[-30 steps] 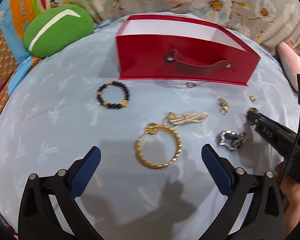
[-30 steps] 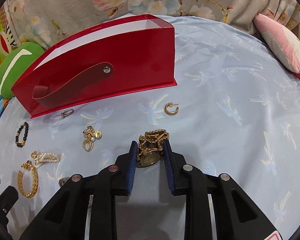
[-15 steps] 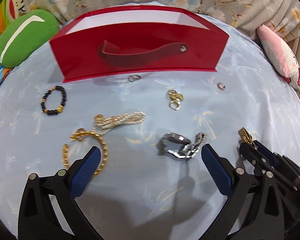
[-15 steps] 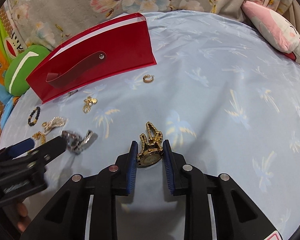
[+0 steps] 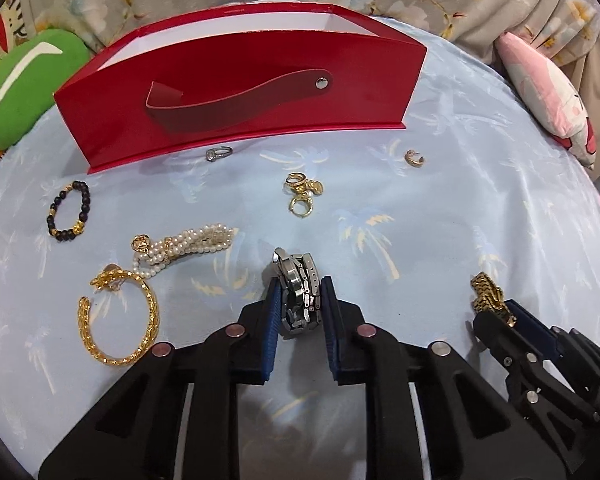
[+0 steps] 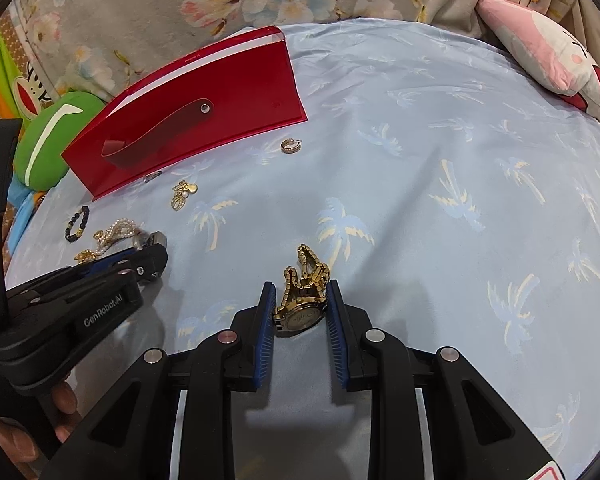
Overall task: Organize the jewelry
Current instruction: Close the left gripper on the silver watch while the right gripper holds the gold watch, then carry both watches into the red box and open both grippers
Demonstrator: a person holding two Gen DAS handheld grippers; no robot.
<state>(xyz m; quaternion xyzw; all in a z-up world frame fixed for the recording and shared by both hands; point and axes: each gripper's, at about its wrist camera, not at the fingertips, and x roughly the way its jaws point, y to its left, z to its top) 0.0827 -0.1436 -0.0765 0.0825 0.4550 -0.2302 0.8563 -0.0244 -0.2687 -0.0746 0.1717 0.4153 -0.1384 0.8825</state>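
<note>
My left gripper (image 5: 299,300) is shut on a silver watch (image 5: 299,294) low over the blue cloth. My right gripper (image 6: 300,304) is shut on a gold watch (image 6: 302,304); it shows in the left wrist view (image 5: 487,294) at the right. A red box (image 5: 236,84) stands open at the back. Loose on the cloth lie a black bead bracelet (image 5: 69,211), a pearl strand (image 5: 184,245), a gold bangle (image 5: 118,318), gold earrings (image 5: 302,194), a silver ring (image 5: 219,153) and a small gold hoop (image 5: 414,158).
A green cushion (image 5: 16,88) lies at the back left and a pink pillow (image 5: 548,96) at the back right. A floral fabric runs along the back. In the right wrist view the left gripper body (image 6: 72,300) fills the lower left.
My left gripper has moved right from the gold bangle to the silver watch and closed on it. My right gripper stays shut on the gold watch and has drawn back from the red box.
</note>
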